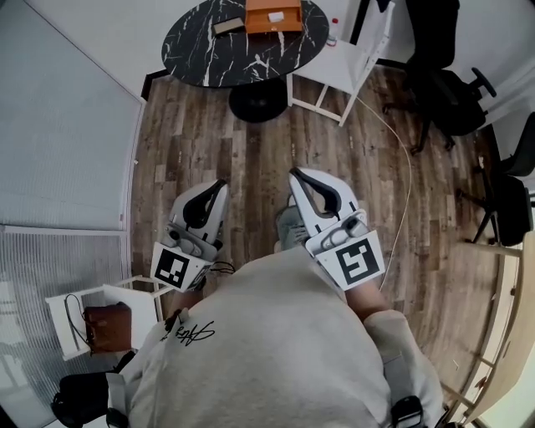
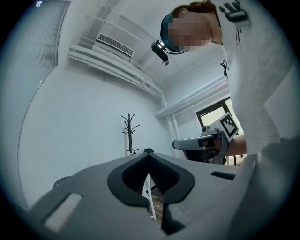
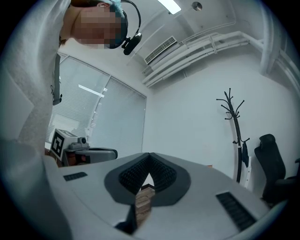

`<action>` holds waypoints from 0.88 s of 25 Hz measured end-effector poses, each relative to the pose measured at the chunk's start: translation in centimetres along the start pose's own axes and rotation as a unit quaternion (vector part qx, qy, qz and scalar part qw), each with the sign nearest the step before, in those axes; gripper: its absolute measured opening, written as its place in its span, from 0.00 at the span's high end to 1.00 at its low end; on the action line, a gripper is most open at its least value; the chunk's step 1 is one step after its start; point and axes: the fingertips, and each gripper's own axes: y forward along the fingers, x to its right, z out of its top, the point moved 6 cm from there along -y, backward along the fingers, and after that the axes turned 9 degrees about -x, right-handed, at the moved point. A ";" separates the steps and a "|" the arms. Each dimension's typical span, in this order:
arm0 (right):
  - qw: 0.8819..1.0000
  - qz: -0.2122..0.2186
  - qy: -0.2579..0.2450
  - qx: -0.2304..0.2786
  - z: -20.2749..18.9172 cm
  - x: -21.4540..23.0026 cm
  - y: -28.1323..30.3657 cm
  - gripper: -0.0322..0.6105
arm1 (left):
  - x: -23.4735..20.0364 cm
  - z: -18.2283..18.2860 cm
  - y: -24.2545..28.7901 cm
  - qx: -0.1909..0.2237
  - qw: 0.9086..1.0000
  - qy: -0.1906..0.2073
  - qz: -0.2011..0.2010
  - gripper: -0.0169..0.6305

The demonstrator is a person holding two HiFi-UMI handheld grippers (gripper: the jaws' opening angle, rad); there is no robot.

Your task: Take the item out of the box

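An orange box (image 1: 272, 15) stands on the round black marble table (image 1: 209, 50) at the far end of the room, well away from both grippers. What it holds is too small to make out. My left gripper (image 1: 221, 182) and right gripper (image 1: 294, 173) hover side by side in front of the person's body, above the wooden floor and pointing toward the table. In the left gripper view the left gripper (image 2: 148, 151) has its tips together with nothing between them. The right gripper (image 3: 150, 153) is likewise shut and empty in the right gripper view.
A white chair (image 1: 343, 58) stands right of the table, and black office chairs (image 1: 451, 92) line the right side. At lower left, a white chair carries a brown bag (image 1: 104, 326). A thin cable (image 1: 401, 167) runs across the floor. A coat rack (image 3: 233, 122) stands by the wall.
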 end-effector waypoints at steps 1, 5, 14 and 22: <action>1.000 -0.001 0.001 -0.003 -0.1 0.0 0.0 0.94 | -0.1 -0.1 0.1 0.000 1.000 -0.001 -0.001 0.97; 1.000 -0.002 0.000 -0.007 -0.3 0.1 0.3 0.94 | -0.4 -0.1 0.3 0.006 1.000 -0.002 -0.004 0.97; 1.000 -0.001 -0.003 -0.009 -0.3 1.1 2.0 0.94 | -2.3 -0.1 1.5 0.009 1.000 -0.002 0.001 0.97; 1.000 0.006 0.002 -0.004 -0.5 3.2 4.3 0.94 | -4.1 -0.3 3.7 0.008 1.000 0.001 0.003 0.97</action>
